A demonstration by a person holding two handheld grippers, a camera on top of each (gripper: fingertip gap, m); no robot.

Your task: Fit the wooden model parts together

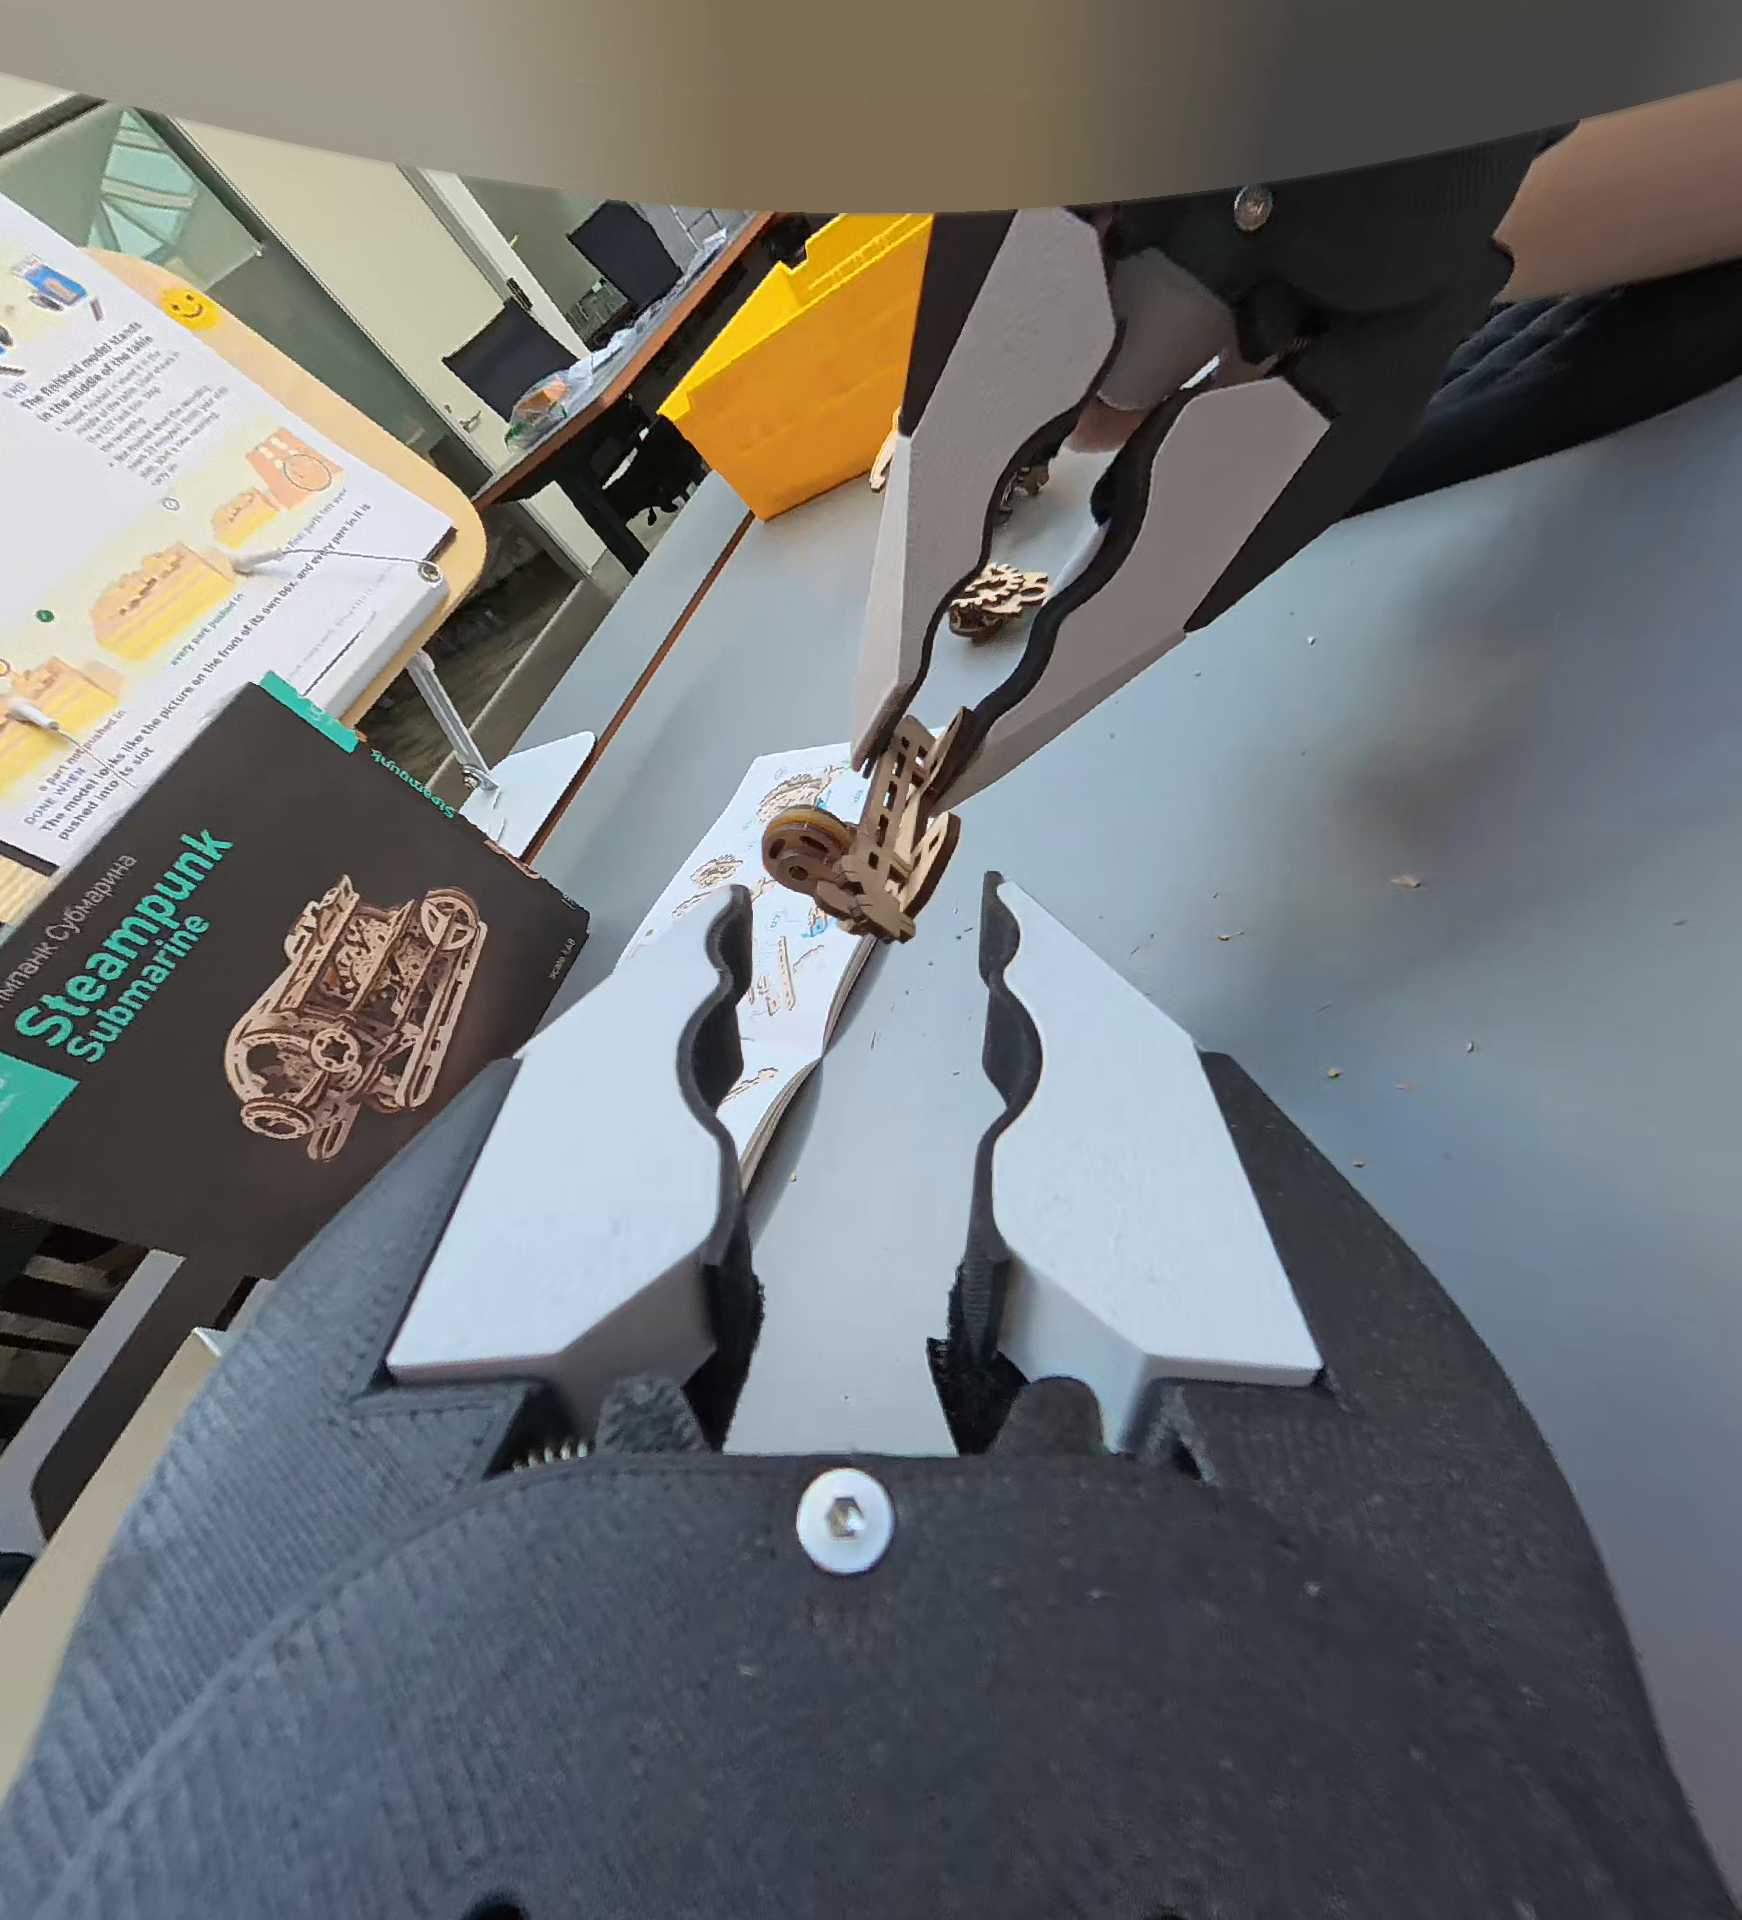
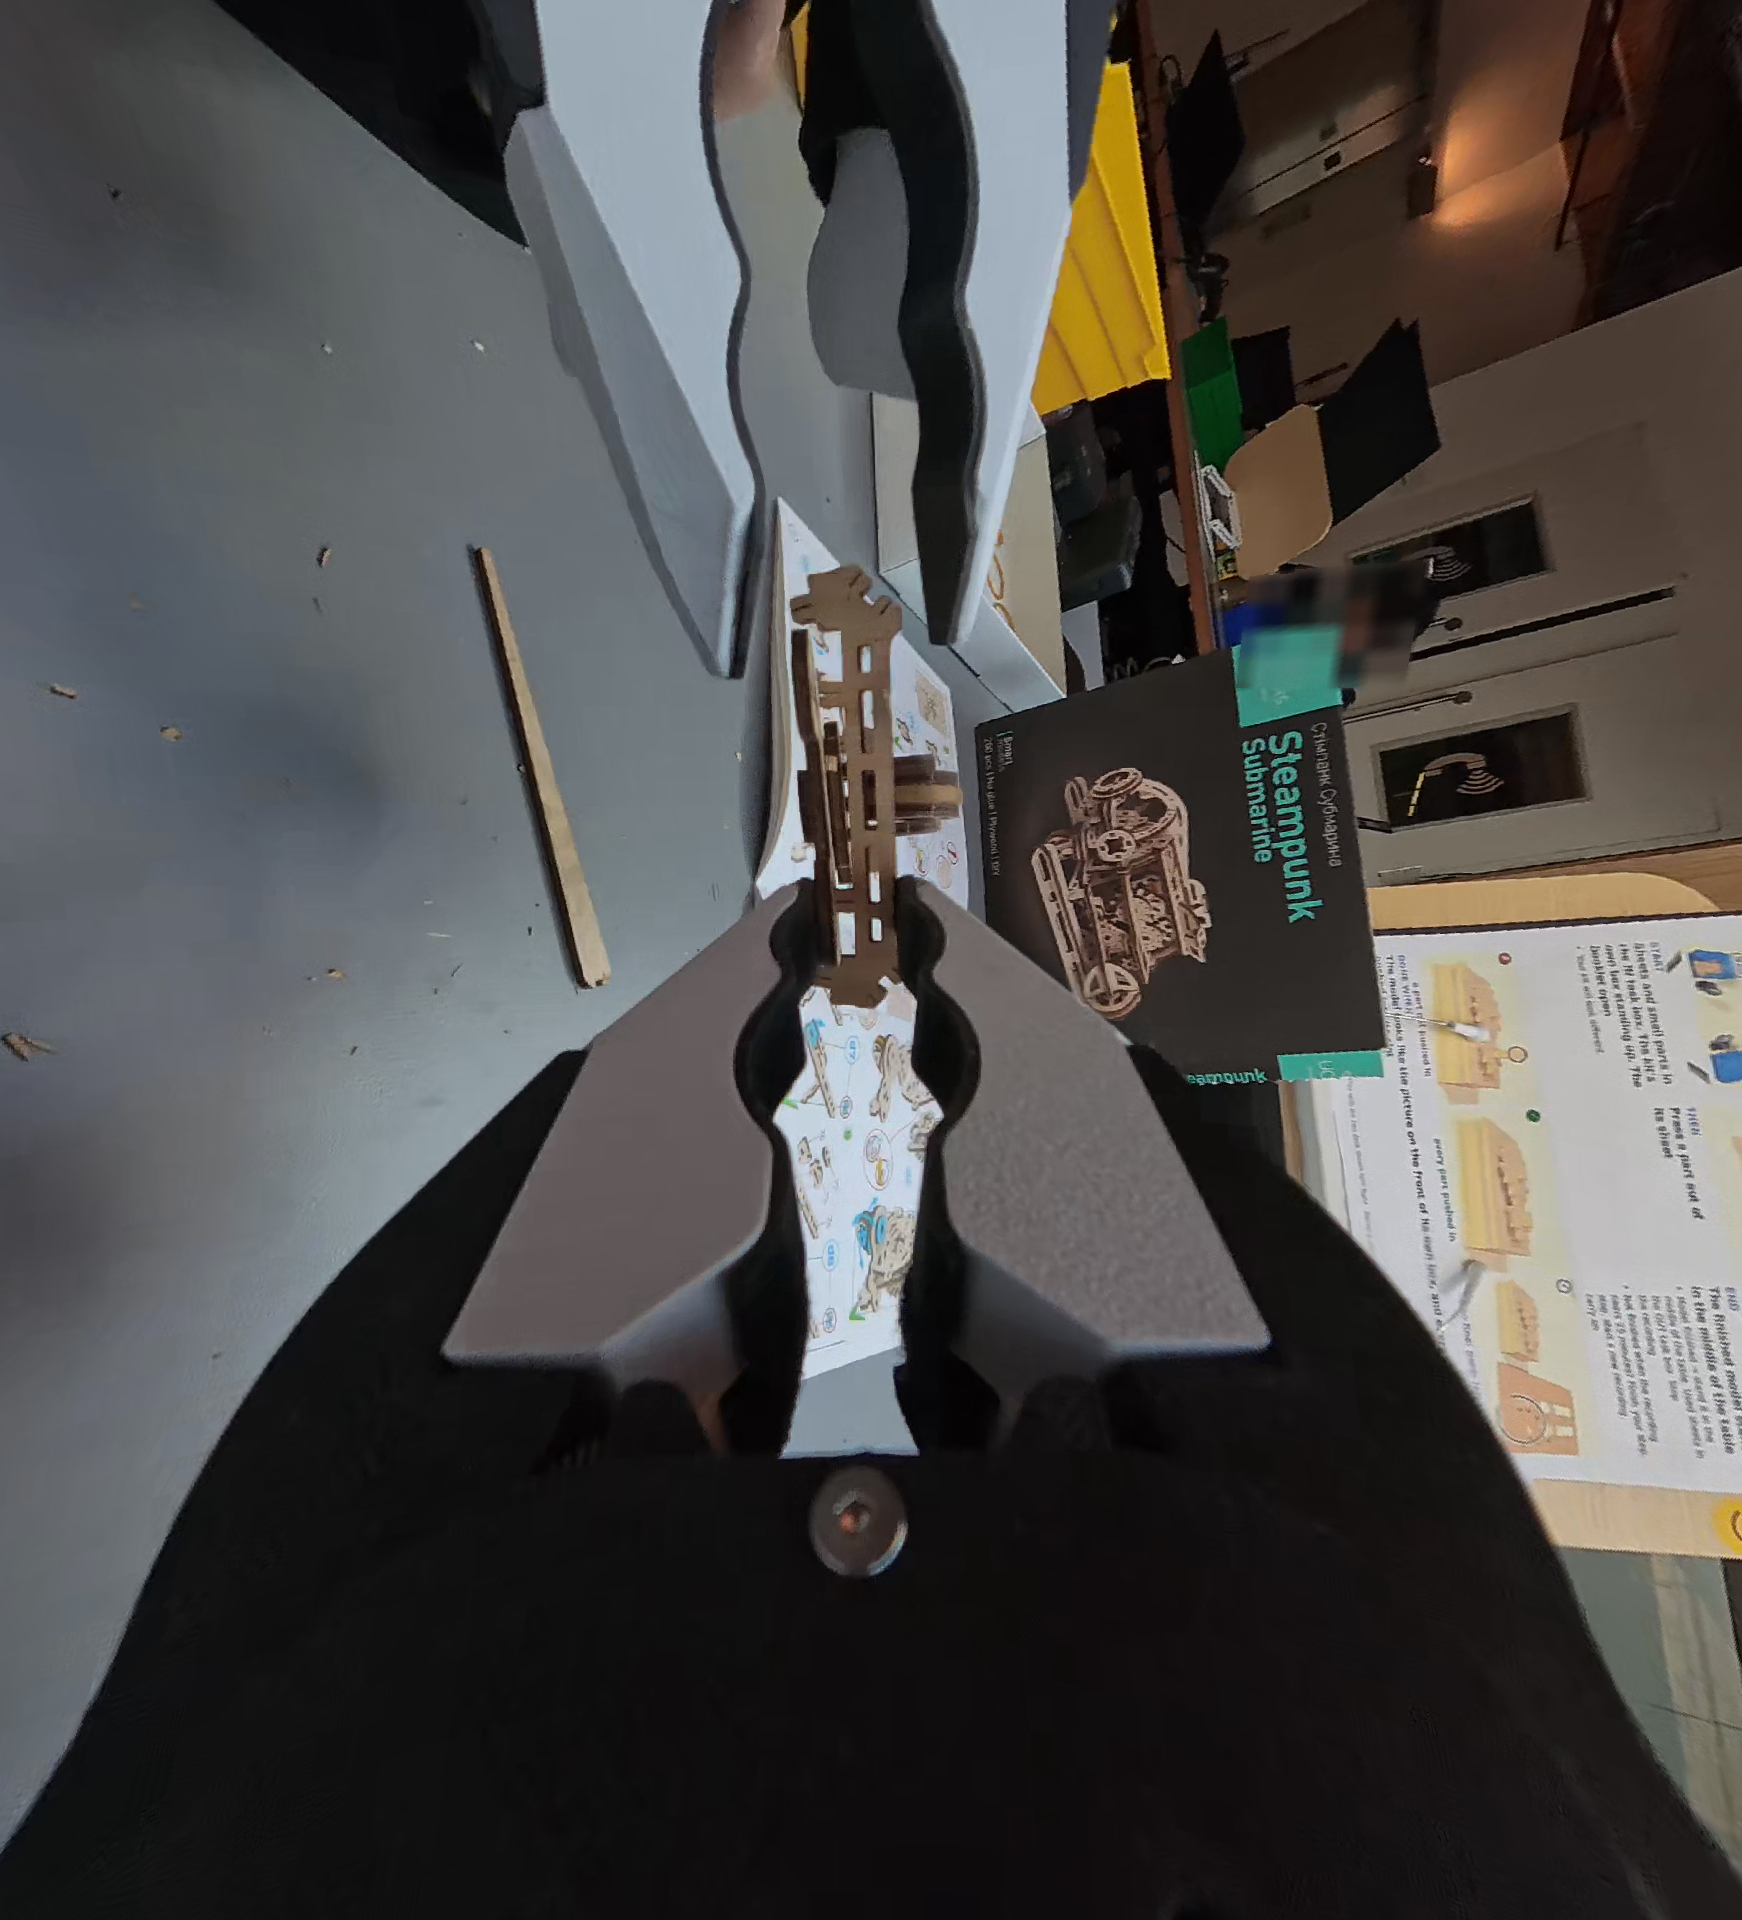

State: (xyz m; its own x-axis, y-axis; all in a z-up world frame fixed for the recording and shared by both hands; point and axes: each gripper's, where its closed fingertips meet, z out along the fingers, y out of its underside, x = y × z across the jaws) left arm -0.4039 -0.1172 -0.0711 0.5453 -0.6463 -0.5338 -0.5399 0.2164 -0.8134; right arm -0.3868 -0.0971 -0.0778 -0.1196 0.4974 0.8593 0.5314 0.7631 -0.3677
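Note:
My right gripper [image 2: 854, 914] is shut on a small wooden assembly [image 2: 851, 790]: a flat slotted strip with a stack of round discs [image 2: 924, 795] on one side. In the left wrist view the right gripper [image 1: 914, 753] comes down from above and holds the assembly [image 1: 882, 842] just off the table. My left gripper [image 1: 867, 909] is open and empty. The free end of the assembly sits at the gap between its fingertips, and I cannot tell whether it touches them. The left gripper [image 2: 841, 649] also shows at the top of the right wrist view.
An open instruction booklet [image 1: 794, 997] lies on the grey table [image 1: 1366, 831] under the grippers. A dark model box [image 1: 254, 987] and an instruction sheet on a stand [image 1: 119, 520] are at the left. There is a yellow bin [image 1: 805, 353], loose wooden parts [image 1: 997, 601], and a wooden stick [image 2: 540, 769].

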